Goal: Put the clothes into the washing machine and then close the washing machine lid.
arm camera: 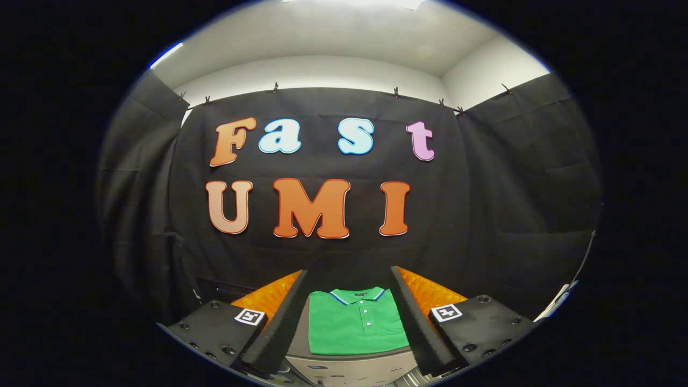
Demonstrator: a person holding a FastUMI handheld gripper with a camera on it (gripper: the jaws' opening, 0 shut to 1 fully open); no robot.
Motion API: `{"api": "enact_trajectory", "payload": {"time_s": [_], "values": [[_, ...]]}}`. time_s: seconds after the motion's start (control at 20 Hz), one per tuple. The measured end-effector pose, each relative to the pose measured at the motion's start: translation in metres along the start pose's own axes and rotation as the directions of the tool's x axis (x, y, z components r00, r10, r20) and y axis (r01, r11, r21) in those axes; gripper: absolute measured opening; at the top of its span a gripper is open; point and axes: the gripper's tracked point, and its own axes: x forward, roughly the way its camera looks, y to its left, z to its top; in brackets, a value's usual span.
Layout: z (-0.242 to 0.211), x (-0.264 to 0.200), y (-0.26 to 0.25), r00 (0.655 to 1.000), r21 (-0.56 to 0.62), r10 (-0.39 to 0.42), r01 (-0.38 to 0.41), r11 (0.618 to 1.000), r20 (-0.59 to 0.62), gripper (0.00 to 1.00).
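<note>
A folded green polo shirt (pixel 356 324) with a blue-and-white collar lies flat on top of a grey washing machine (pixel 349 368), of which I see the lid surface and the front panel below the shirt. My gripper (pixel 349 277) is open, its two fingers spread wide on either side of the shirt and held above it. Nothing sits between the fingers. The shirt lies ahead of and below the fingertips.
The black cloth wall of the booth stands close behind the machine and wraps round both sides. A white wall and ceiling show above it. A pale object (pixel 559 301) shows at the far right beside the cloth.
</note>
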Motion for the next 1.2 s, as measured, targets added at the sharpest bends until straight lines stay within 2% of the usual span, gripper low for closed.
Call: {"api": "enact_trajectory", "payload": {"time_s": [0.2, 0.35, 0.6, 0.8, 1.0, 1.1, 1.2], "values": [[-0.021, 0.048, -0.012, 0.998, 0.003, -0.006, 0.006, 1.000, -0.070, 0.97], [-0.053, 0.094, -0.018, 0.989, 0.014, 0.002, 0.000, 1.000, -0.150, 0.97], [-0.125, 0.170, -0.028, 0.945, 0.049, 0.032, -0.016, 0.999, -0.326, 0.97], [-0.187, 0.213, -0.042, 0.863, 0.064, 0.035, -0.003, 0.998, -0.503, 0.97], [-0.222, 0.239, -0.049, 0.782, 0.042, 0.039, -0.016, 0.999, -0.623, 0.97], [-0.237, 0.243, -0.052, 0.733, 0.043, 0.039, -0.014, 0.999, -0.679, 0.97], [-0.246, 0.247, -0.055, 0.699, 0.044, 0.038, -0.009, 0.999, -0.715, 0.97]]}}
